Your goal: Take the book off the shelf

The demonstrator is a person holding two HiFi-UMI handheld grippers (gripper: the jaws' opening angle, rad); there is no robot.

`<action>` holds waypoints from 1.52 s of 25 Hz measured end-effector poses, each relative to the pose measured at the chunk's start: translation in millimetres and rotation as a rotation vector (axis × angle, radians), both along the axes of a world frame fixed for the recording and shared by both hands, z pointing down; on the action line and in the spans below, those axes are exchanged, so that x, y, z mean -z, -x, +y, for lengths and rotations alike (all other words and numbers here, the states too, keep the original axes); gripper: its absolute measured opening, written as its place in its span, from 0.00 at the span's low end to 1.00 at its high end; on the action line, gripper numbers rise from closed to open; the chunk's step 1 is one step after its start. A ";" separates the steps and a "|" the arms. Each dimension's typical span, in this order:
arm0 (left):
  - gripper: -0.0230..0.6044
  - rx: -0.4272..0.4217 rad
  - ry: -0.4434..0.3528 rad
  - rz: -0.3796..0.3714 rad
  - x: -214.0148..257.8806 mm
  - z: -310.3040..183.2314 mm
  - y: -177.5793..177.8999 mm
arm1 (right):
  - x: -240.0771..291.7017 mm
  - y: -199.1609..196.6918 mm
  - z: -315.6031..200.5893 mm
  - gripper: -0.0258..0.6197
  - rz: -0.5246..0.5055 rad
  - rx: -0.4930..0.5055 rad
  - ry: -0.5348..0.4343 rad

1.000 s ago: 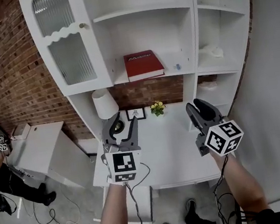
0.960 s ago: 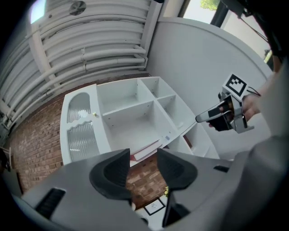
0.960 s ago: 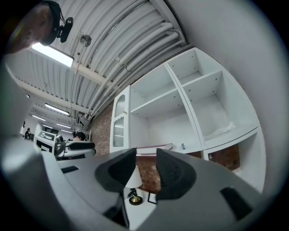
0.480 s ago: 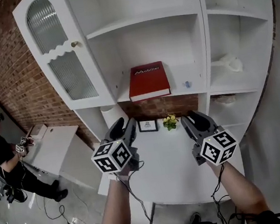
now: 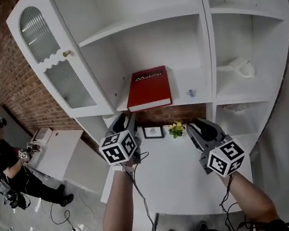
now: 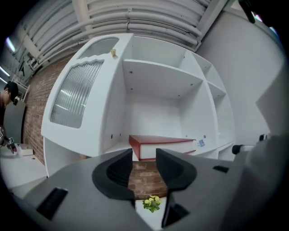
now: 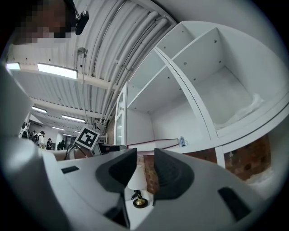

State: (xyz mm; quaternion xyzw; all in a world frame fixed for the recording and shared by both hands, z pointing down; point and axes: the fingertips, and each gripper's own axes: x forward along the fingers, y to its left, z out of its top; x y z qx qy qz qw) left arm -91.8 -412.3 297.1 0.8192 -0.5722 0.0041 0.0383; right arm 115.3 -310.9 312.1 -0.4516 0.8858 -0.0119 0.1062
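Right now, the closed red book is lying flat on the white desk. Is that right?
No. The closed red book is lying flat on the shelf, above the white desk, not on it. The head view shows this.

The left gripper and the right gripper have dark grey, rounded jaws. Each carries a white cube with black square markers. The left jaws are closing, with nothing between them. A thin black cable hangs from each gripper. The forearms are without sleeves.
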 end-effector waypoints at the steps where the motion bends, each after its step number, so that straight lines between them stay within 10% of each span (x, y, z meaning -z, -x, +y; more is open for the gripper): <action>1: 0.29 -0.003 0.000 -0.004 -0.3 -6.2 -1.6 | -0.8 -4.5 -1.0 0.22 0.000 -0.013 0.002; 14: 0.08 -0.079 -0.052 -0.061 0.8 -20.7 -2.6 | -8.7 -14.3 -1.2 0.16 0.002 -0.121 0.035; 38: 0.07 -0.114 -0.107 -0.028 -2.8 68.1 57.6 | -8.8 53.5 -3.4 0.14 -0.200 0.062 0.150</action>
